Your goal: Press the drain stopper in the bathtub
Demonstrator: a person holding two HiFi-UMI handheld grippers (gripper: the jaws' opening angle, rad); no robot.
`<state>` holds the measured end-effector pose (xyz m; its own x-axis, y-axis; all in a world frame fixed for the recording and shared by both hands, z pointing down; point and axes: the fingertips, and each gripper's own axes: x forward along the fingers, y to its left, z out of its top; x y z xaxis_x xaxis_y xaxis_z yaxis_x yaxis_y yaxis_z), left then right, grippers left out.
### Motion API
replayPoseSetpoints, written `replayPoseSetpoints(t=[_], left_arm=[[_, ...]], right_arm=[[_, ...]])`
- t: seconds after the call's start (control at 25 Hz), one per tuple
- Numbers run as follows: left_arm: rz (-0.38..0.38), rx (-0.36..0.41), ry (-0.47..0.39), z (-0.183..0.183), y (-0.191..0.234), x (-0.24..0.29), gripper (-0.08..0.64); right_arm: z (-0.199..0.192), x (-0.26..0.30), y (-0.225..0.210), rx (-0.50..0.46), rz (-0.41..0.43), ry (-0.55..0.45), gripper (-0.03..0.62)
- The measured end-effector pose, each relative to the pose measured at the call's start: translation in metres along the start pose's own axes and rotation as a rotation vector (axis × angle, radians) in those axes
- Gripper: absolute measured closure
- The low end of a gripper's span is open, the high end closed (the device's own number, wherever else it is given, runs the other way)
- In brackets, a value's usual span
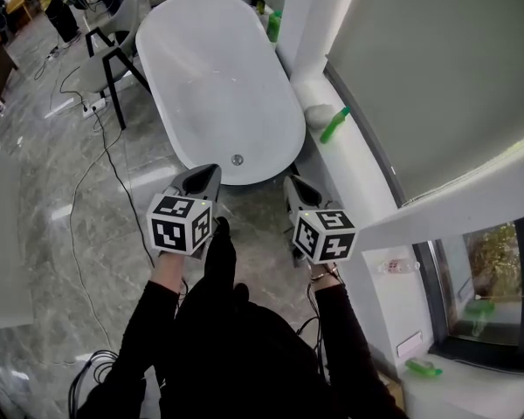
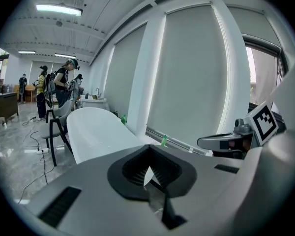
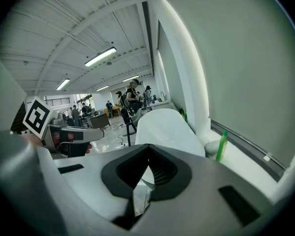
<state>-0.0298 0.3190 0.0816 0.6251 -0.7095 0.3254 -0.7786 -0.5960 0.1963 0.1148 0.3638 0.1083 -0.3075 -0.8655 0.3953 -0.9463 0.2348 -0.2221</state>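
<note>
Head view: left tool [image 1: 205,178] and right tool [image 1: 295,187] hovering just outside near end of bathtub [image 1: 211,68], both pinched shut, holding nothing. Drain stopper [image 1: 237,159] sitting on tub bottom, near end, untouched. Pressing not starting yet.

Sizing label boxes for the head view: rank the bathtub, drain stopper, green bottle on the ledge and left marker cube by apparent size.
1. bathtub
2. left marker cube, though its nearness to the camera inflates it
3. green bottle
4. drain stopper
</note>
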Motion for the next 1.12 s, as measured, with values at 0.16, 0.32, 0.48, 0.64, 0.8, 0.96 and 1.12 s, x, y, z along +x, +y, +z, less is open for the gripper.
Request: replayPoseSetpoints(t=[0.16, 0.32, 0.48, 0.64, 0.8, 0.96, 1.12], left_arm=[[-0.008, -0.006, 0.023, -0.006, 0.012, 0.024, 0.555], [-0.014, -0.015, 0.052, -0.01, 0.029, 0.055, 0.555], [-0.033, -0.027, 0.081, -0.012, 0.051, 0.09, 0.555], [-0.03, -0.043, 0.116, -0.017, 0.078, 0.124, 0.555], [-0.029, -0.071, 0.163, -0.021, 0.108, 0.157, 0.555], [-0.045, -0.093, 0.202, -0.021, 0.132, 0.186, 0.555], [-0.057, -0.101, 0.234, -0.024, 0.155, 0.214, 0.555]], right_arm=[[0.002, 0.022, -0.008, -0.005, -0.017, 0.02, 0.589], [0.001, 0.056, -0.021, -0.019, -0.018, 0.047, 0.591], [0.004, 0.099, -0.031, -0.022, -0.02, 0.082, 0.59], [0.007, 0.144, -0.04, 0.003, -0.024, 0.118, 0.589], [0.007, 0.186, -0.046, 0.031, -0.022, 0.164, 0.591], [0.008, 0.223, -0.053, 0.036, -0.023, 0.212, 0.591], [0.007, 0.254, -0.06, 0.037, -0.031, 0.255, 0.59]])
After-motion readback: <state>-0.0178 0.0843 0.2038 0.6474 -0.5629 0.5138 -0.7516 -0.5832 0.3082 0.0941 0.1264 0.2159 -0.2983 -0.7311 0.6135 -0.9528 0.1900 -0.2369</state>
